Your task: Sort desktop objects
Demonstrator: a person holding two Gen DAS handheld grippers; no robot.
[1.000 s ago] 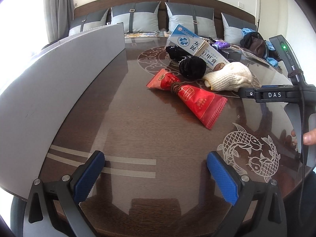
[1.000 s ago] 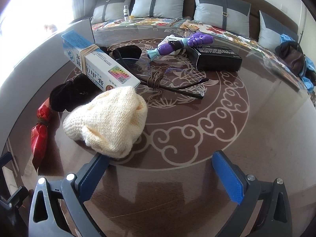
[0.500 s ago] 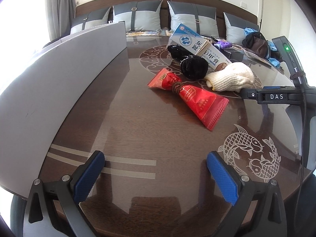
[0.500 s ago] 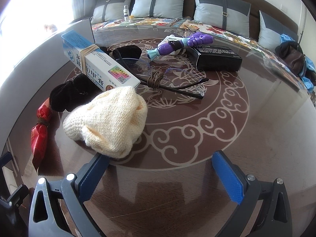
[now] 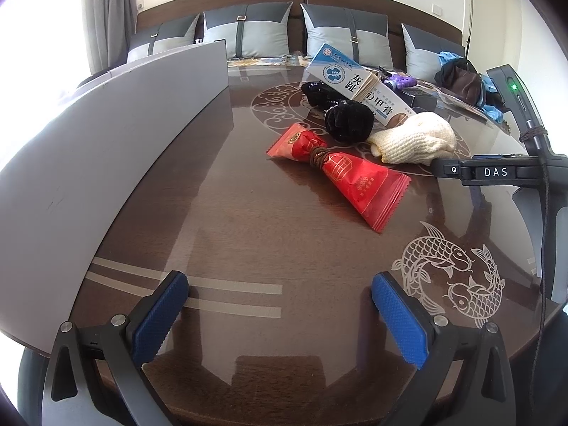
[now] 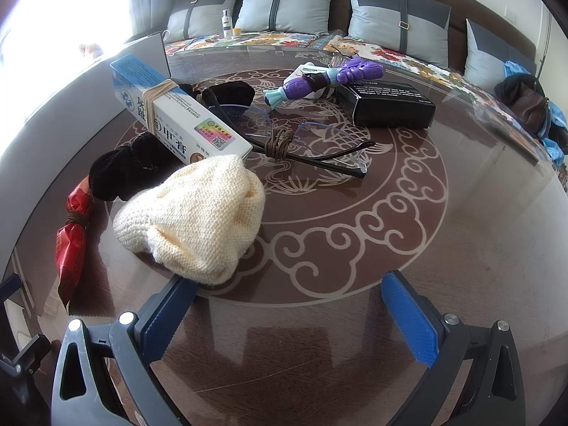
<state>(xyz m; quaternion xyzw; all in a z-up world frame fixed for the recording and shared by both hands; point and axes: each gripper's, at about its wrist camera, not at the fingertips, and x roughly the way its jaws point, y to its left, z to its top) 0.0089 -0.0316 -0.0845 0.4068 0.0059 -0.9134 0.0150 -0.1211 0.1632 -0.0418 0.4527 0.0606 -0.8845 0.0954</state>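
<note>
Just beyond right hand-held gripper [image 6: 289,314], jaws spread: knit hat [image 6: 198,220].

Bright daylight, fisheye warp, glare on glass

In both views daylight floods in from the 10 o'clock corner, blowing that area out to white. The glossy table [image 5: 248,220] mirrors the tool [image 5: 280,314] pads and shows pale sheen toward 3 o'clock in the right view. Focus is sharp at centre; straight edges bow and corners darken to black at the rim.
</note>
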